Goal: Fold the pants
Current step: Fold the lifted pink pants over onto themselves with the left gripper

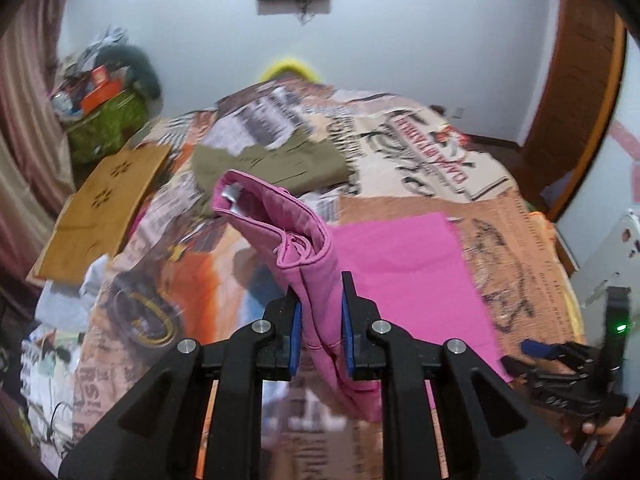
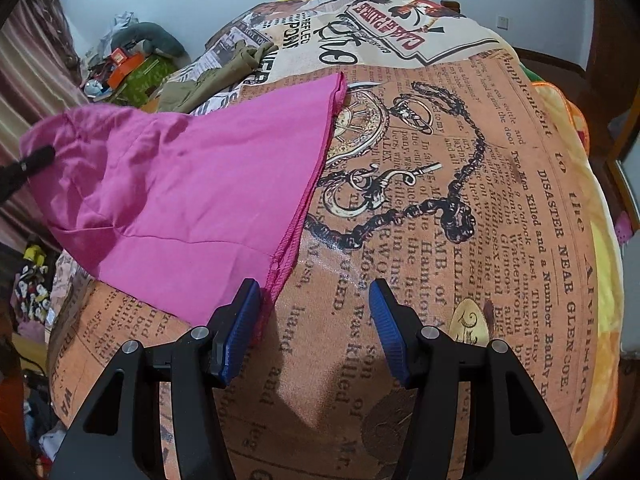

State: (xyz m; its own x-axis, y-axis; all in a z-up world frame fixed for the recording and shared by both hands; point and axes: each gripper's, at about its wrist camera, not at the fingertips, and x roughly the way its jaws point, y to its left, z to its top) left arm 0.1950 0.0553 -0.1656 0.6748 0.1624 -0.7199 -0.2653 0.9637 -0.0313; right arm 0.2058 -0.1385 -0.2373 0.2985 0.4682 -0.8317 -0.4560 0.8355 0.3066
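Bright pink pants (image 1: 400, 264) lie partly flat on a bed with a newspaper-print cover (image 1: 520, 240). My left gripper (image 1: 320, 296) is shut on a bunched, folded end of them, which it holds up off the bed; the waistband curls above the fingers. In the right wrist view the pants (image 2: 192, 184) rise toward the left, where a finger of the left gripper (image 2: 28, 168) shows. My right gripper (image 2: 314, 332) hangs open over the cover (image 2: 440, 240), its left pad (image 2: 236, 332) just beside the pants' stitched hem, nothing between the pads. The right gripper (image 1: 532, 356) also shows at the left wrist view's right edge.
Olive-green pants (image 1: 272, 164) lie farther back on the bed. A wooden board (image 1: 100, 208) leans at the bed's left side, with a green box of clutter (image 1: 104, 120) behind it. A brown wooden door frame (image 1: 580, 100) stands at the right. Clothes litter the floor (image 2: 32, 280) at the left.
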